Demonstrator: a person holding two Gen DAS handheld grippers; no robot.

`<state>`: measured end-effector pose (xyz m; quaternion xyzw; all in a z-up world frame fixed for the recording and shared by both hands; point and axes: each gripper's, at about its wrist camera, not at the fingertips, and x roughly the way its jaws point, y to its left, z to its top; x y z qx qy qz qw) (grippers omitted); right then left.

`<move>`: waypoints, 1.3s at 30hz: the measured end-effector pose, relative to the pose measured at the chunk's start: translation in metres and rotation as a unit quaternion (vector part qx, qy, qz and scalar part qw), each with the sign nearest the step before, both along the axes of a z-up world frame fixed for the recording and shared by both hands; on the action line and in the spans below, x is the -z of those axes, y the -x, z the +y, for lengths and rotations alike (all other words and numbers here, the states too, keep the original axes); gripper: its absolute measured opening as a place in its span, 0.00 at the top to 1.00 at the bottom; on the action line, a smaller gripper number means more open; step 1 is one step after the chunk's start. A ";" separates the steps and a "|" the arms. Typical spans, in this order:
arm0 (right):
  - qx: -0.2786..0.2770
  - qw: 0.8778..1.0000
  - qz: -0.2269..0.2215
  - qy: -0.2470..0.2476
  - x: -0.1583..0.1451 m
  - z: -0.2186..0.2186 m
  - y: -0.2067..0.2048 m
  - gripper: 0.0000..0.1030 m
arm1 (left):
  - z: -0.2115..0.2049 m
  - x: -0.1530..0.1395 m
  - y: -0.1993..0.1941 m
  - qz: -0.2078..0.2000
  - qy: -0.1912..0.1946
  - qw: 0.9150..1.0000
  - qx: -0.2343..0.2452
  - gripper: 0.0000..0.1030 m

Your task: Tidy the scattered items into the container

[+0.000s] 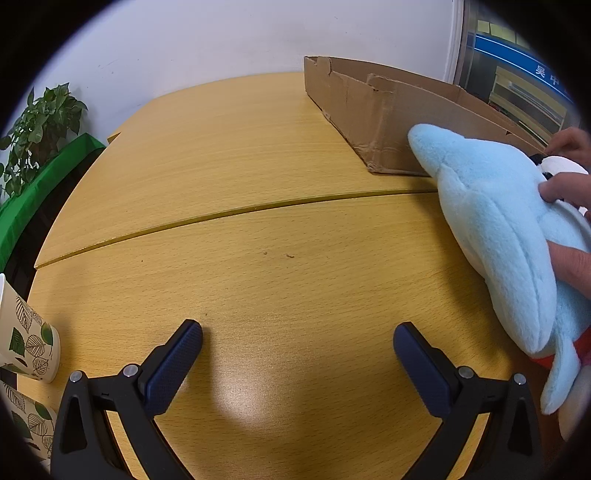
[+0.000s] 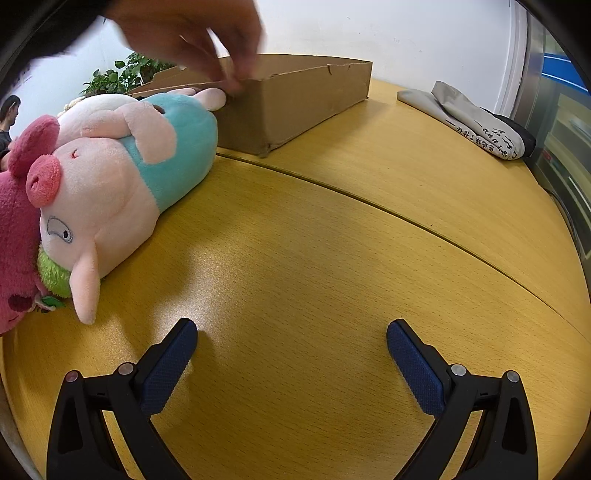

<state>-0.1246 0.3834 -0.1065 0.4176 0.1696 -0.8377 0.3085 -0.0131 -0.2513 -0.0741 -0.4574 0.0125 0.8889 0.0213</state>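
Each gripper, the left gripper (image 1: 297,338) and the right gripper (image 2: 291,334), has two black plastic arms with triangular cut-outs and round silver screws at the joints. The fingers (image 1: 173,369) carry dark blue pads with a fine dimpled texture. A blurred hand (image 2: 195,35) seems to come out of a dark sleeve.

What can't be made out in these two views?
- Cardboard box interior: hidden by its walls, both views.
- Blue dolphin plush tail: cut off by the left view's edge, hands over it.
- Hand at the box rim: motion-blurred, right view.
- Pink plush: cropped at the edge.
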 end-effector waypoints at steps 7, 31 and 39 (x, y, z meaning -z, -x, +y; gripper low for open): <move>0.000 1.000 0.000 0.000 0.000 0.000 0.000 0.00 | 0.000 0.000 0.000 0.000 0.000 1.000 0.000 0.00; 0.074 0.997 0.019 0.025 -0.019 -0.010 -0.043 0.00 | 0.007 -0.001 -0.009 0.000 0.000 1.000 -0.005 0.00; 0.095 0.989 0.069 0.093 -0.071 -0.029 -0.138 0.00 | 0.052 -0.059 -0.099 0.084 -0.014 0.996 0.011 0.01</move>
